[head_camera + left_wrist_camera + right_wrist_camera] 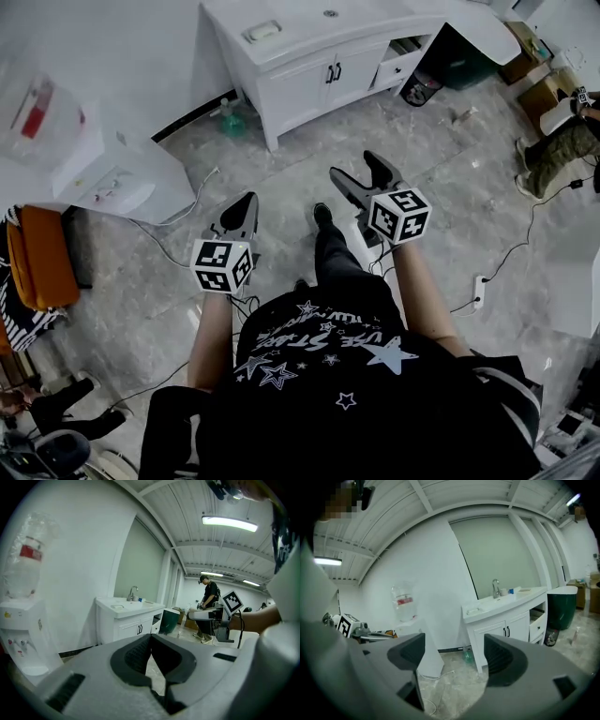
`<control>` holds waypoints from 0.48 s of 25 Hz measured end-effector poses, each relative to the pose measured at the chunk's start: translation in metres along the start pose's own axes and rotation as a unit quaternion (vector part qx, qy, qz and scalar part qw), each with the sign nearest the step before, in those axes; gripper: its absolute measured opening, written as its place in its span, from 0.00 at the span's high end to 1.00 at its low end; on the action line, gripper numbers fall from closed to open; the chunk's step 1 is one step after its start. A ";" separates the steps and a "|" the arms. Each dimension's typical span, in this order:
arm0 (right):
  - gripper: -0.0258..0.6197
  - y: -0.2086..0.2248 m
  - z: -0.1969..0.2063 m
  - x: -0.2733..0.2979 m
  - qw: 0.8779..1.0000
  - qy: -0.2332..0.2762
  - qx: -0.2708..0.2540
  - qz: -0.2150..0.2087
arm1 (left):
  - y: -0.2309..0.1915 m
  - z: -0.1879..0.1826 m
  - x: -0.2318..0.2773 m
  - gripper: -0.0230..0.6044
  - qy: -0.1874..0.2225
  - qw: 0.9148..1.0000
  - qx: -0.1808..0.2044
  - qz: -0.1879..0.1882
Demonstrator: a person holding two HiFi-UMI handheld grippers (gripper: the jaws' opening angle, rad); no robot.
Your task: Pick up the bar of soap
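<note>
A pale bar of soap (262, 31) lies in a dish on the white vanity top (309, 23), left of the sink; it also shows as the soap (117, 606) and the soap (472, 611) in the two gripper views. Both grippers hang in mid-air well short of the vanity, over the grey floor. My left gripper (246, 197) is shut, its dark pads meeting with nothing between them (151, 639). My right gripper (354, 167) stands wide open and holds nothing (454, 656); it faces the vanity.
A water dispenser (112, 173) with a bottle on top stands at the left by the wall. A green bottle (232, 120) sits on the floor at the vanity's left corner, a green bin (466, 66) to its right. Cables and a power strip (480, 286) cross the floor. Another person (562, 150) stands at the right.
</note>
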State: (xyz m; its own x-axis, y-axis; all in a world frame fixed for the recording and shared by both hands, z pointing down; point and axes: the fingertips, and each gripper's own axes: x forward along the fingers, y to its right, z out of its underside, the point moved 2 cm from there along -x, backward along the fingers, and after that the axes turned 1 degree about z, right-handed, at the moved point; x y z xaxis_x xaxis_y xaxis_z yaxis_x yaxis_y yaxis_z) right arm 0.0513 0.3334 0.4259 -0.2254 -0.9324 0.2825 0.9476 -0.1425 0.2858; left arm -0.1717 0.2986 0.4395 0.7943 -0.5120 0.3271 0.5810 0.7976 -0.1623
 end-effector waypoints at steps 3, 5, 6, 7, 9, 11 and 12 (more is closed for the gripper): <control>0.36 0.017 -0.008 0.027 1.000 -0.004 0.006 -0.009 | -0.018 -0.009 0.023 0.95 -0.002 1.000 -0.003 -0.010; 0.36 0.030 -0.017 0.047 1.000 -0.006 0.004 -0.014 | -0.031 -0.018 0.041 0.95 0.000 1.000 -0.008 -0.017; 0.36 0.038 -0.023 0.057 1.000 -0.005 0.003 -0.016 | -0.037 -0.023 0.051 0.95 0.001 1.000 -0.009 -0.020; 0.36 0.047 -0.029 0.068 1.000 -0.005 0.003 -0.017 | -0.044 -0.028 0.061 0.95 0.002 1.000 -0.010 -0.023; 0.36 0.065 -0.042 0.090 1.000 -0.007 0.002 -0.021 | -0.057 -0.039 0.083 0.95 0.004 0.999 -0.012 -0.031; 0.36 0.082 -0.055 0.113 1.000 -0.011 0.000 -0.029 | -0.069 -0.049 0.104 0.95 0.006 0.999 -0.019 -0.041; 0.36 0.090 -0.060 0.124 0.999 -0.013 -0.002 -0.034 | -0.074 -0.053 0.114 0.95 0.006 0.999 -0.022 -0.046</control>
State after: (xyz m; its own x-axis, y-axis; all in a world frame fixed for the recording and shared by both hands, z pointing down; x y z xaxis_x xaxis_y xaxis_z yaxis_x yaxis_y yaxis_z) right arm 0.1219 0.1852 0.4310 -0.2946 -0.9115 0.2871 0.9310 -0.2060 0.3012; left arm -0.1147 0.1648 0.4393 0.7391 -0.5863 0.3316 0.6587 0.7321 -0.1737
